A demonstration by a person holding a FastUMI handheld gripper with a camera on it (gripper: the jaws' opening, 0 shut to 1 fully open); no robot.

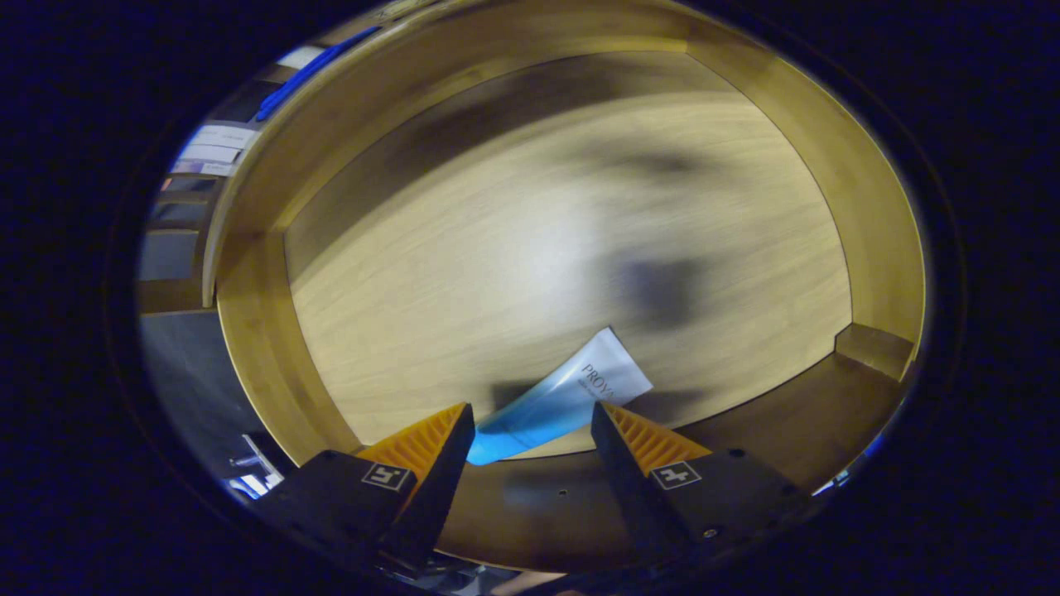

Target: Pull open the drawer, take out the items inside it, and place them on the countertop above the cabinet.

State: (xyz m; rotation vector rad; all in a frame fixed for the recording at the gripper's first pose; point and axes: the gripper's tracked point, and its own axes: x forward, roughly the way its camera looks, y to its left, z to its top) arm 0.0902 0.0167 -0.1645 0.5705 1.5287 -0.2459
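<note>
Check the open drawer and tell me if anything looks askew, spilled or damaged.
Nothing looks spilled or damaged. The one thing in the drawer is a blue-and-white tube, lying flat at a slant near the front wall, between the open gripper fingers. Motion blur hides fine detail.

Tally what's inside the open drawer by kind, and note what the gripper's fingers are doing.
Tubes, blue and white: 1, the tube lying on the drawer floor.
Total: 1.
The gripper is open, with the tube's blue end between its fingers and neither finger pressing on it.
</note>
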